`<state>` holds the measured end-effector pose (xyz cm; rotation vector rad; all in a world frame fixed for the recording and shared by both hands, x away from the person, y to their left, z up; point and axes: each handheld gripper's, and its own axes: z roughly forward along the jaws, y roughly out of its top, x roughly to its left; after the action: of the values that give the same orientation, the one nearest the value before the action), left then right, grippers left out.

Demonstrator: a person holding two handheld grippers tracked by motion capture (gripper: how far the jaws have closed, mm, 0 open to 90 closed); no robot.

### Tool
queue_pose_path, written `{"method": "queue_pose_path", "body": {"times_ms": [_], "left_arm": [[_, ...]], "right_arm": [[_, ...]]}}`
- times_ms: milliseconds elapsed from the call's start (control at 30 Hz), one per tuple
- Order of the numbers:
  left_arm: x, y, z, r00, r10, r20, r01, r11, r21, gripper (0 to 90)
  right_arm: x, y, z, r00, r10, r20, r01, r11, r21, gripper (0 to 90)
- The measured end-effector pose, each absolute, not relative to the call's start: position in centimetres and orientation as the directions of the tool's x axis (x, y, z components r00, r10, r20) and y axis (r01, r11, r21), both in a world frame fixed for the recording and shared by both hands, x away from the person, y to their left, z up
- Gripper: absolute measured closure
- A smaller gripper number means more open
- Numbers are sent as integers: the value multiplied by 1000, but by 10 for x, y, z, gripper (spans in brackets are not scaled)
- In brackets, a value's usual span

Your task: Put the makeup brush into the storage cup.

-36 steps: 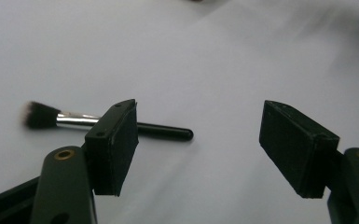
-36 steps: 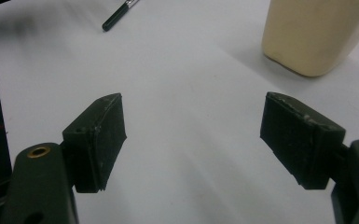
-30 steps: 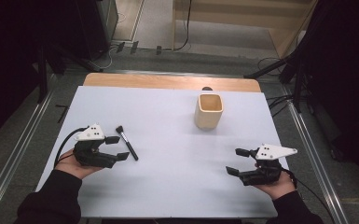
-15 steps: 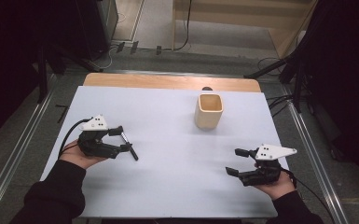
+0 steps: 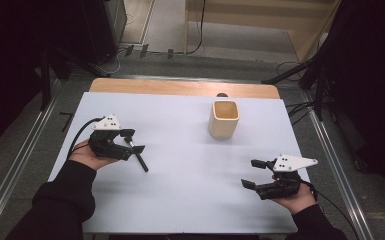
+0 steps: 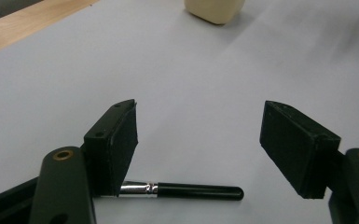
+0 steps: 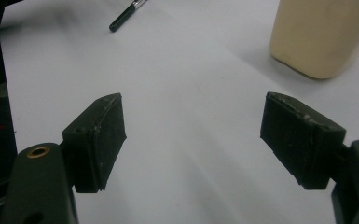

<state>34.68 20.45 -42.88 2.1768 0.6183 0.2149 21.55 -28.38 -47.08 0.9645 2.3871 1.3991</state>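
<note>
Two grippers are over the white table (image 5: 180, 200), and only the left gripper (image 5: 131, 140) has moved since a second ago: it has travelled up from the near left corner toward eleven o'clock and now sits over the upper end of the black brush (image 5: 139, 157), where before it lay just beside it. The right gripper (image 5: 252, 173) stays at about four o'clock, well apart from everything, as before. The brush has not shifted; it lies flat at about nine o'clock on the sheet, its handle pointing toward five o'clock. The cream cup (image 5: 224, 120) stands upright at about one o'clock, unchanged.

From the left gripper view, both jaws are spread wide, and the brush's silver collar and dark handle (image 6: 186, 191) lie low between them, the collar end hidden behind one pad; the high view cannot settle this. From the right gripper view, the jaws are likewise released, with bare table between them, the cup (image 7: 326, 37) at upper right and the brush tip (image 7: 123, 17) far off.
</note>
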Motion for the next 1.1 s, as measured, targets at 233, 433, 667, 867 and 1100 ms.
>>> {"method": "queue_pose_path", "body": {"times_ms": [233, 433, 667, 867, 1100], "left_arm": [[360, 198, -422, 890, 456, -24, 329, -603, 727, 285], [366, 190, -415, 927, 374, 8, 278, -702, 656, 285], [373, 186, -407, 949, 308, 65, 219, -795, 565, 287], [377, 185, -402, 966, 240, 97, 164, -857, 488, 284], [379, 180, -398, 983, 147, 110, 90, -907, 412, 253]], "right_arm": [[215, -284, -471, -765, 629, 141, 431, 336, 837, 232], [216, -284, -471, -767, 626, 141, 431, 341, 835, 232], [216, -284, -472, -769, 624, 141, 433, 345, 833, 231], [216, -283, -472, -769, 623, 146, 437, 345, 831, 231], [216, -283, -472, -770, 621, 147, 439, 347, 829, 231]]}}
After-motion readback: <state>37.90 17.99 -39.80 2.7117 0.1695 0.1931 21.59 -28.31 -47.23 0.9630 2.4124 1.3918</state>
